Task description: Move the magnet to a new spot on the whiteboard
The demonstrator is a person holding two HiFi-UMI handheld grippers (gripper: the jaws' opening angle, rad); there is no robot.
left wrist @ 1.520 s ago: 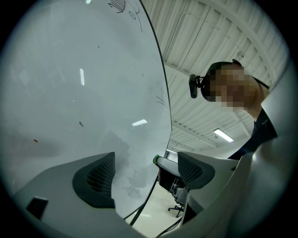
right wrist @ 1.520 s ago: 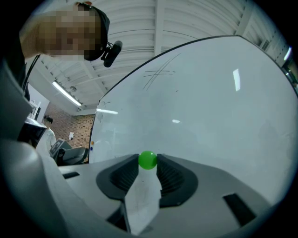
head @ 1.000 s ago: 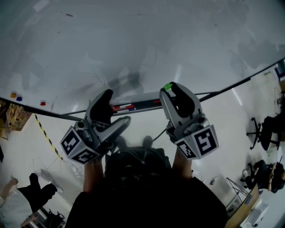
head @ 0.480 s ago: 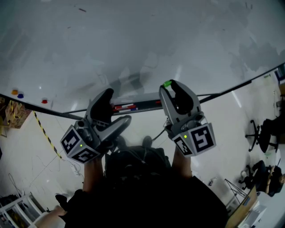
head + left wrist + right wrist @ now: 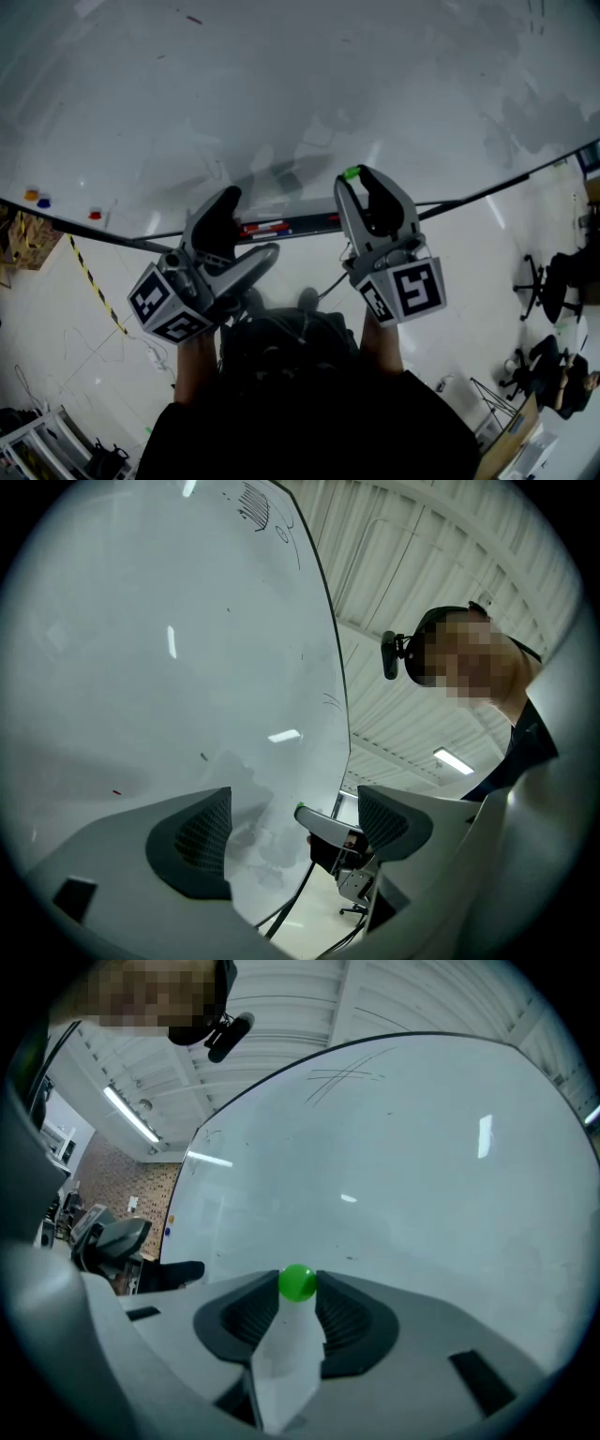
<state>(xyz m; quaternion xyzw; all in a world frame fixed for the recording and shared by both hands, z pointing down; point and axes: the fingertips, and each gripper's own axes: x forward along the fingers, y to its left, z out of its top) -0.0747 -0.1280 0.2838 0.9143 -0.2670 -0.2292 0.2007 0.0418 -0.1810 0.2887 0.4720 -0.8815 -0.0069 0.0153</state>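
A small green ball magnet [image 5: 298, 1282] sits pinched between the tips of my right gripper [image 5: 298, 1290], which is shut on it. In the head view the green magnet [image 5: 352, 173] shows at the tip of the right gripper [image 5: 357, 180], close in front of the whiteboard [image 5: 281, 84]; whether it touches the board I cannot tell. My left gripper [image 5: 246, 231] hangs beside it on the left. Its jaws stand wide apart with nothing between them [image 5: 295, 822]. The left gripper view also catches the right gripper [image 5: 328, 825] near the whiteboard [image 5: 141, 667].
A marker tray [image 5: 305, 221] with red and blue markers [image 5: 262, 227] runs along the board's lower edge. Small orange [image 5: 31, 195], blue [image 5: 43, 201] and red [image 5: 95, 215] magnets sit at the board's left. Office chairs [image 5: 553, 281] stand on the floor at the right.
My right gripper has edged slightly left with the green magnet still in it. The left gripper has stayed put. A person at the lower left has gone out of view.
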